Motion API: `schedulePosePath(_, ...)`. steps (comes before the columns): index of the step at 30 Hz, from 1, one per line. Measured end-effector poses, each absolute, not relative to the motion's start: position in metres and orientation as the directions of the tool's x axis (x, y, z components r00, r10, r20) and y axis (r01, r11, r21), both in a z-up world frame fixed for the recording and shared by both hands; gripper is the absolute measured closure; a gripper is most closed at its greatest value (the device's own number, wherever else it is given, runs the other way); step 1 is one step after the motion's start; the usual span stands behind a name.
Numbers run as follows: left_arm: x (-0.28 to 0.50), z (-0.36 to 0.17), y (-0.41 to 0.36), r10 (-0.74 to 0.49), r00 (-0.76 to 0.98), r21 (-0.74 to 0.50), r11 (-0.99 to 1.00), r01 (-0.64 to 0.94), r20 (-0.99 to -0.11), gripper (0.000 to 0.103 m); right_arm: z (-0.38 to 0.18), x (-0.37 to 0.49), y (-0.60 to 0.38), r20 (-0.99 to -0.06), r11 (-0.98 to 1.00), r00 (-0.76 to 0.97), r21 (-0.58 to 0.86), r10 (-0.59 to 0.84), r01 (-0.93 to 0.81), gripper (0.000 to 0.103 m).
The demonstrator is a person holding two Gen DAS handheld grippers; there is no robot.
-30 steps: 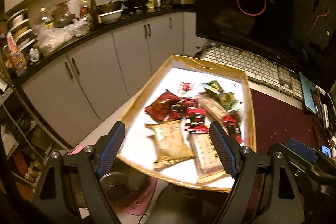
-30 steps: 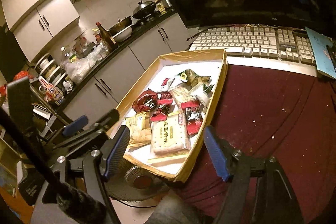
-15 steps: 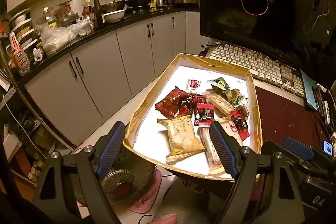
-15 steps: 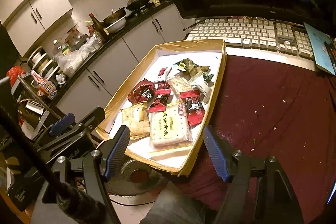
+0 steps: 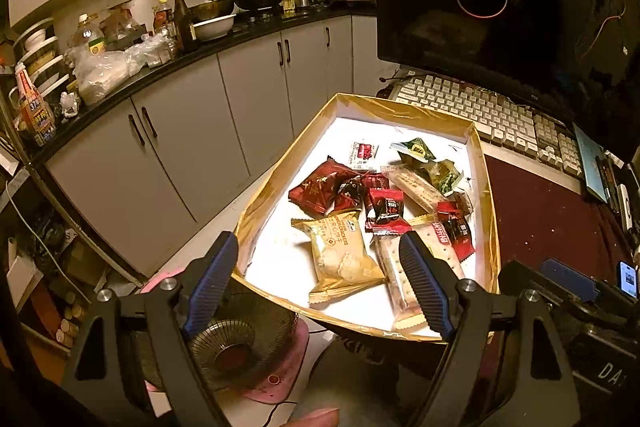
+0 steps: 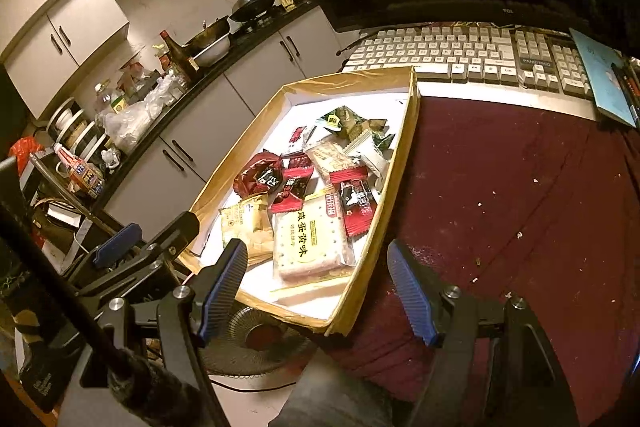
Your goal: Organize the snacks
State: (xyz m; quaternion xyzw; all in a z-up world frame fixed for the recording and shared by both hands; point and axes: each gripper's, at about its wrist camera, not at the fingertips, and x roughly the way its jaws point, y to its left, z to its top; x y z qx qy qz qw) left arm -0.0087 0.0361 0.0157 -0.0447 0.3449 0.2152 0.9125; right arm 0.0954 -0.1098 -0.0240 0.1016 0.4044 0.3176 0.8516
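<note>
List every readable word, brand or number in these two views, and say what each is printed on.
"TCL": bezel of the black monitor.
"PANSYNNO", uncertain: key row of the white and grey keyboard.
"咸蛋黄味": clear cracker packet in the gold-rimmed tray.
"DA", cut off: right gripper body.
Other wrappers, bottle labels: too small or blurred.

snack packets — jumbled, perhaps overlapping, in box
</note>
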Motion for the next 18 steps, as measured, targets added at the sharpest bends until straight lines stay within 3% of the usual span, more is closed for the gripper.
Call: schedulePosePath(18, -0.0014, 0.0098, 0.0419, 0.367, 0.658, 0.07, 0.899, -0.432, -0.658, 0.02, -0.0292, 0.105, -0.1044, -0.64, 0.781, 0.458, 0.426, 0.617, -0.457, 0.03)
